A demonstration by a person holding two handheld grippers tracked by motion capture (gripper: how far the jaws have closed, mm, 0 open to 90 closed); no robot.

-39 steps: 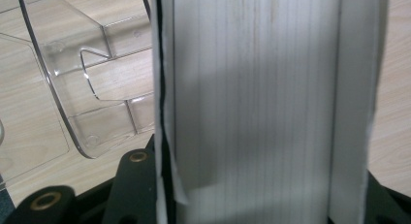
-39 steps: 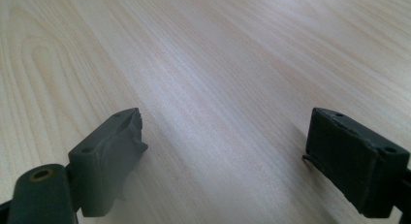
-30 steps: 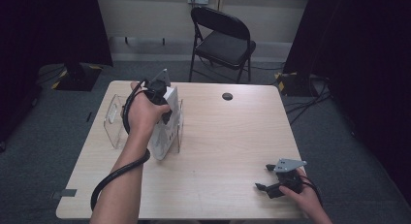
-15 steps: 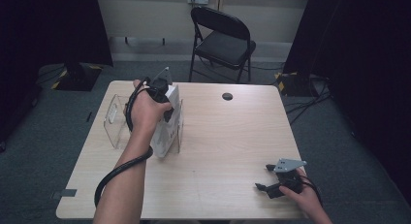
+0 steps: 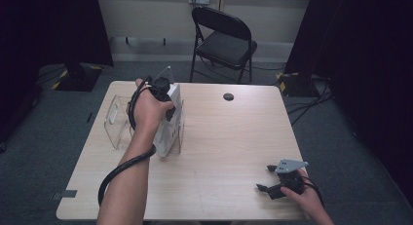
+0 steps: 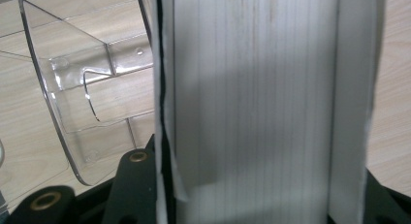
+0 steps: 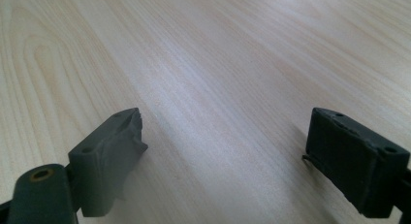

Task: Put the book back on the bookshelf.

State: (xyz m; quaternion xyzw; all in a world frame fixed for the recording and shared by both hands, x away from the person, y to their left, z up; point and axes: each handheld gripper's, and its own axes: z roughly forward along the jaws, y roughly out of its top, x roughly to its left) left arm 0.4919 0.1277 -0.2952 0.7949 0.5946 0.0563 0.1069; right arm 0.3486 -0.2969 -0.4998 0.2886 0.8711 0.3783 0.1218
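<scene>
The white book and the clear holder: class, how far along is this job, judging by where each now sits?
Done: the left gripper has clamped the white book and brought it upright against the clear holder. In hand: easing it in. Left: probably seating and releasing it. The right gripper rests open on the table.

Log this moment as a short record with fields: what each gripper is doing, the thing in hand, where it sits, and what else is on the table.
left gripper: shut on the white book, gripping it from above
white book: upright on its edge, at the right end of the clear plastic holder
clear plastic holder: on the left part of the table, open compartment to the book's left
right gripper: jaws wide apart, nothing between them, low over the bare near-right table corner
other: small black disc near the far edge
</scene>
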